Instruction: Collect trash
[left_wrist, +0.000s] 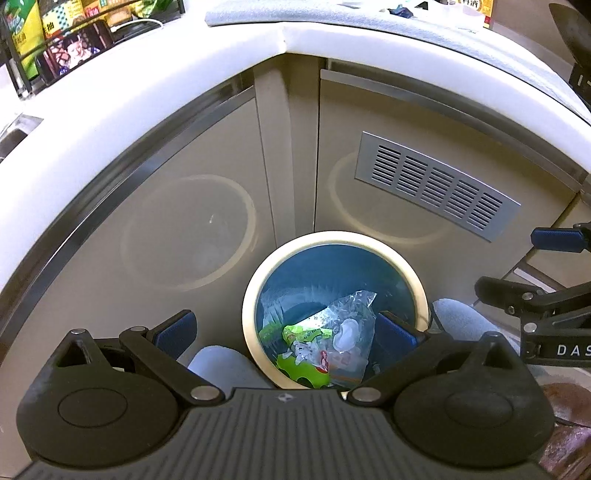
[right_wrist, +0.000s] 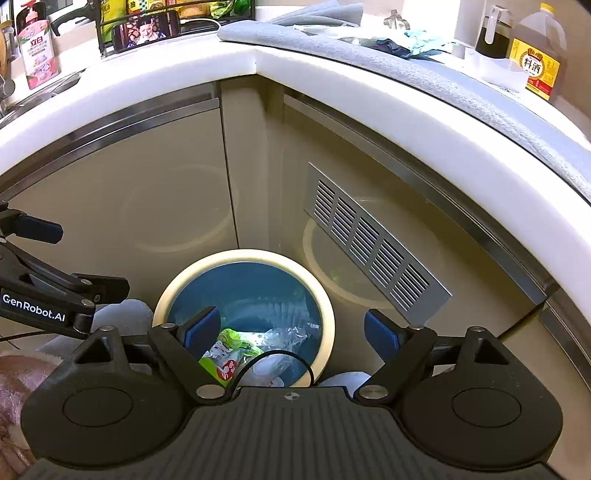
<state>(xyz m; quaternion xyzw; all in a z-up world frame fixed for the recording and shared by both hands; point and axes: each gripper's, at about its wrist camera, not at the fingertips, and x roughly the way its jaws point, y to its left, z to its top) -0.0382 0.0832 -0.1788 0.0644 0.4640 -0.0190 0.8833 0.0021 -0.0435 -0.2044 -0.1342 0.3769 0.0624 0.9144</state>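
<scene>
A round trash bin (left_wrist: 332, 238) with a cream rim and a blue inside stands on the floor in the cabinet corner. In it lie a green wrapper (left_wrist: 303, 363) and a crumpled clear plastic bag (left_wrist: 349, 321). My left gripper (left_wrist: 286, 328) hangs open above the bin's near rim, nothing between its blue pads. The right gripper (left_wrist: 517, 266) shows at the right edge. In the right wrist view my right gripper (right_wrist: 291, 330) is open and empty over the bin (right_wrist: 243, 254), above the green wrapper (right_wrist: 221, 356) and clear plastic (right_wrist: 286, 334). The left gripper (right_wrist: 81, 258) is open at the left.
Beige cabinet doors meet behind the bin, with a metal vent grille (right_wrist: 373, 247) on the right one. The white countertop (right_wrist: 258, 62) above carries a grey cloth (right_wrist: 424, 74), bottles (right_wrist: 537, 55) and a phone (right_wrist: 146, 31) in a rack. Pale grey rounded shapes (left_wrist: 458, 317) flank the bin.
</scene>
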